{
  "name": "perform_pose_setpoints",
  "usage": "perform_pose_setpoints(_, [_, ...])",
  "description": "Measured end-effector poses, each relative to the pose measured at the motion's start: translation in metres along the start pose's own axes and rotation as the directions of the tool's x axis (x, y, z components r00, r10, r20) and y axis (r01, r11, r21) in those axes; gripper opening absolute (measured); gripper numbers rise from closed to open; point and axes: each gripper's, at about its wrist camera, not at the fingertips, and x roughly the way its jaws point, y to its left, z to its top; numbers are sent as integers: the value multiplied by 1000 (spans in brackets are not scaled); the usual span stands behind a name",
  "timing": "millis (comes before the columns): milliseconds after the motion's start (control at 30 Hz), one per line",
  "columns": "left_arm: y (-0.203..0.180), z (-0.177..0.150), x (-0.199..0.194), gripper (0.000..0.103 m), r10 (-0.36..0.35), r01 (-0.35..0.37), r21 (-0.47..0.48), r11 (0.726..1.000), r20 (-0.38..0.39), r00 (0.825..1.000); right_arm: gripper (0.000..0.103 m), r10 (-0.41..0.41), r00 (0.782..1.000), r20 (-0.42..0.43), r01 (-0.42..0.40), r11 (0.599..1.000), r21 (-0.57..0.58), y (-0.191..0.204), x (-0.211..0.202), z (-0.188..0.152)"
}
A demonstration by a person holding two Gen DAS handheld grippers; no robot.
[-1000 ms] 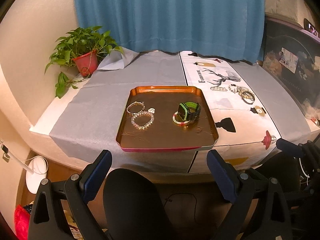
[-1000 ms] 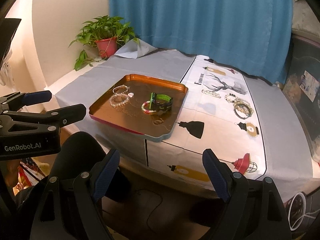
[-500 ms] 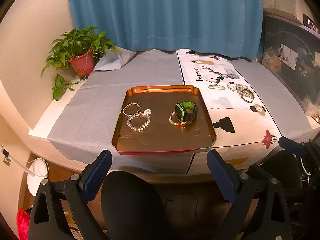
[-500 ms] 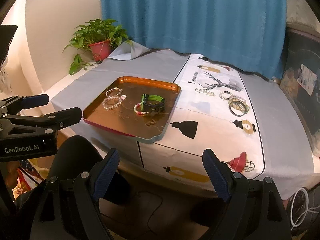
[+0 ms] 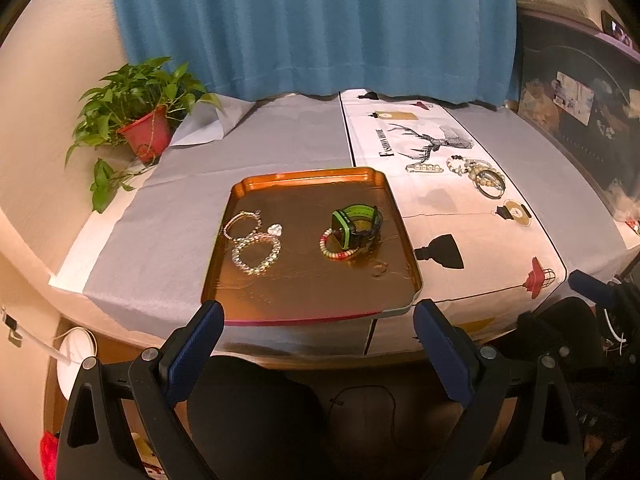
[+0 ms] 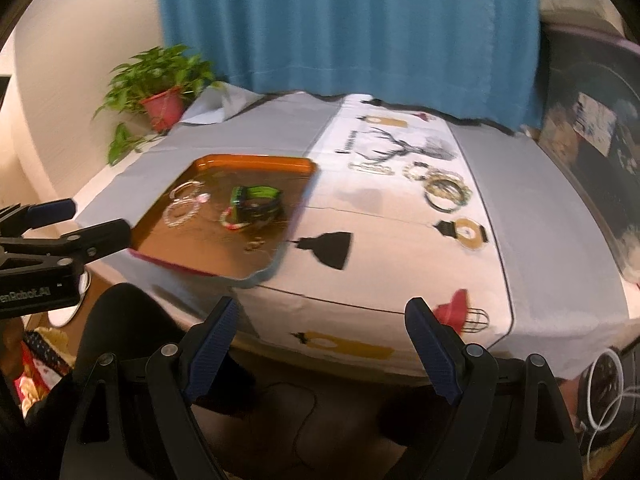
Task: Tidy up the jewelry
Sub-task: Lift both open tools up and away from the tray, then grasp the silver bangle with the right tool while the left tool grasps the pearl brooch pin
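An orange tray [image 5: 304,178] [image 6: 256,160] lies on the table near its front edge. In it are two pale bead bracelets [image 5: 256,242] [image 6: 182,204], a green and black watch [image 5: 356,222] [image 6: 256,200] and a red and white bead bracelet [image 5: 335,246]. More bracelets [image 5: 478,172] [image 6: 444,188] and a bead strip [image 5: 425,168] lie on the white printed runner to the right. My left gripper [image 5: 318,314] hangs open in front of the tray's near edge, empty. My right gripper [image 6: 320,312] is open and empty, before the runner's front edge.
A potted plant [image 5: 146,120] [image 6: 162,96] stands at the table's back left corner. A blue curtain [image 5: 312,24] hangs behind. A dark cabinet [image 5: 580,112] flanks the right side. A person's dark-clad knees [image 5: 256,408] are below the table edge. The right wrist view is blurred.
Both grippers have moved closer to the table, so tray and runner look larger. The right wrist view has swung right and is now smeared by motion. Both stay open.
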Motion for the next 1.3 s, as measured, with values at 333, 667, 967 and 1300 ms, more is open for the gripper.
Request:
perform_pose_setpoints(333, [-13, 29, 42, 94, -28, 28, -7, 1000, -58, 998, 85, -124, 992, -27, 126, 982, 139, -84, 45, 17])
perform_pose_setpoints(667, [-28, 74, 89, 94, -19, 21, 26, 999, -75, 997, 85, -160, 983, -91, 175, 962, 207, -141, 148, 75])
perform_pose_setpoints(967, [-64, 125, 136, 94, -58, 65, 100, 993, -69, 996, 86, -197, 967, -163, 233, 941, 246, -156, 231, 114])
perform_pose_setpoints(1300, [-113, 162, 195, 94, -144, 161, 147, 976, -118, 983, 64, -263, 958, -109, 284, 912, 295, -193, 206, 89])
